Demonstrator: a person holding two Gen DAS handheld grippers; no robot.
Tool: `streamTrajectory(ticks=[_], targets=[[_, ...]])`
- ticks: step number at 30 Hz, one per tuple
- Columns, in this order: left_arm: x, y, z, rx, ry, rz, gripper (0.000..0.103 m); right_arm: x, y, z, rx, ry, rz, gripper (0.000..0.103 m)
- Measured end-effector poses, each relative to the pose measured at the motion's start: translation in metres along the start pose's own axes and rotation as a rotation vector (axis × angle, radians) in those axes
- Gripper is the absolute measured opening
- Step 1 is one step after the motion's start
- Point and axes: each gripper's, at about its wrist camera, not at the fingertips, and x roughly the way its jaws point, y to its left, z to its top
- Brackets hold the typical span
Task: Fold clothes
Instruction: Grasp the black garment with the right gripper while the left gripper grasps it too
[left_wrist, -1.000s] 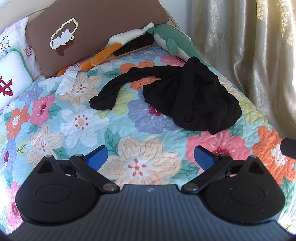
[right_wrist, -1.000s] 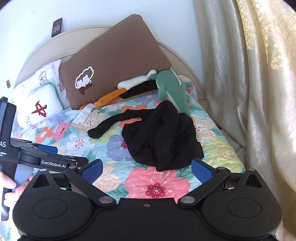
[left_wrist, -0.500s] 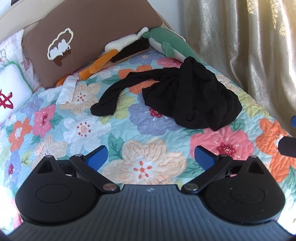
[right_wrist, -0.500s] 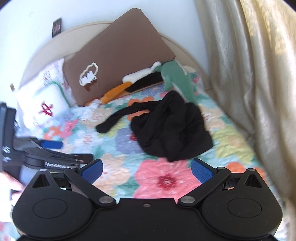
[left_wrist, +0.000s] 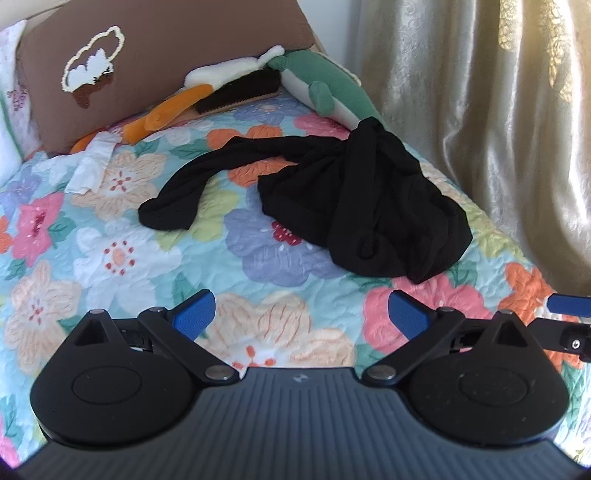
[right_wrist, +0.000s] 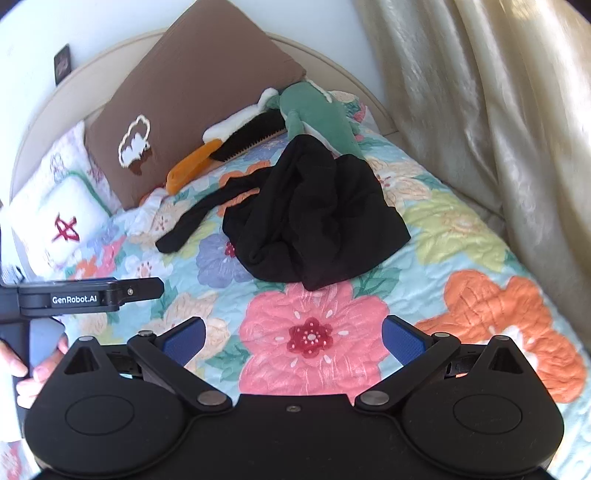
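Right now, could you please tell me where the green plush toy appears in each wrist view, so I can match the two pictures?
Left wrist view: the green plush toy lies upper centre-right, beside the curtain, just behind the black garment.
Right wrist view: the toy lies upper centre, again just behind the garment.
Shared landmark: the brown pillow, left of the toy.

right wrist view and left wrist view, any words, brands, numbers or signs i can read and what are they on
"GenRobot.AI": white print on the side of the left gripper, seen in the right wrist view.
Red mark on the white pillow: looks like a character or symbol, not readable as a word.
Small dark plaque on the wall: too small and blurred to read.
Brown pillow: a white and brown picture patch, no text.
Small logo on the left gripper's body in the left wrist view: no readable letters.
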Motion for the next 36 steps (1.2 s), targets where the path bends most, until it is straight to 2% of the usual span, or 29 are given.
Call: streamTrajectory(ticks=[2, 5, 7, 9, 12, 15, 17, 19, 20, 22, 23, 25, 26, 27, 28, 29, 33, 36], targets=[[0.015, -0.001, 0.005, 0.025, -0.011, -0.027, 0.102, 0.007, -0.010, 0.008, 0.032, -0.036, 0.012, 0.103], [0.042, -0.003, 0.016, 0.047, -0.032, -0.055, 0.102, 0.027, -0.025, 0.024, 0.078, -0.102, 0.086, 0.103], [0.062, 0.002, 0.026, -0.034, -0.048, -0.035, 0.102, 0.054, -0.046, 0.032, 0.157, -0.115, 0.145, 0.103], [0.082, 0.014, 0.037, -0.157, -0.041, -0.054, 0.102, 0.078, -0.064, 0.040, 0.252, -0.086, 0.088, 0.103], [0.110, 0.027, 0.049, -0.277, -0.006, -0.087, 0.102, 0.101, -0.078, 0.048, 0.301, -0.123, 0.018, 0.103], [0.134, 0.026, 0.052, -0.265, 0.037, -0.107, 0.102, 0.129, -0.093, 0.051, 0.376, -0.089, -0.016, 0.103], [0.151, 0.021, 0.050, -0.243, 0.068, -0.101, 0.103, 0.144, -0.096, 0.049, 0.415, -0.086, 0.019, 0.103], [0.169, 0.017, 0.047, -0.245, 0.108, -0.114, 0.103, 0.153, -0.088, 0.050, 0.400, -0.094, 0.062, 0.103], [0.175, 0.014, 0.047, -0.236, 0.111, -0.100, 0.103, 0.160, -0.083, 0.052, 0.397, -0.067, 0.107, 0.100], [0.179, 0.006, 0.049, -0.195, 0.096, -0.063, 0.103, 0.177, -0.074, 0.052, 0.422, 0.001, 0.194, 0.074], [0.182, 0.003, 0.051, -0.173, 0.100, -0.048, 0.103, 0.182, -0.070, 0.050, 0.438, 0.006, 0.187, 0.070], [0.182, 0.001, 0.054, -0.161, 0.117, -0.040, 0.102, 0.184, -0.063, 0.048, 0.445, -0.010, 0.145, 0.054], [0.179, 0.002, 0.056, -0.152, 0.113, -0.059, 0.084, 0.184, -0.059, 0.047, 0.438, -0.012, 0.127, 0.049], [0.173, 0.002, 0.058, -0.132, 0.105, -0.102, 0.050, 0.182, -0.054, 0.046, 0.427, -0.016, 0.120, 0.040], [0.167, 0.003, 0.059, -0.115, 0.109, -0.148, 0.036, 0.180, -0.049, 0.047, 0.411, -0.019, 0.131, 0.035], [0.161, 0.004, 0.059, -0.107, 0.118, -0.178, 0.018, 0.178, -0.043, 0.047, 0.394, -0.019, 0.150, 0.034], [0.128, 0.018, 0.056, -0.040, 0.101, -0.245, 0.013, 0.162, -0.007, 0.053, 0.337, -0.046, 0.230, 0.031], [0.093, 0.049, 0.053, -0.065, 0.076, -0.314, 0.014, 0.142, 0.028, 0.055, 0.306, -0.063, 0.290, 0.030]])
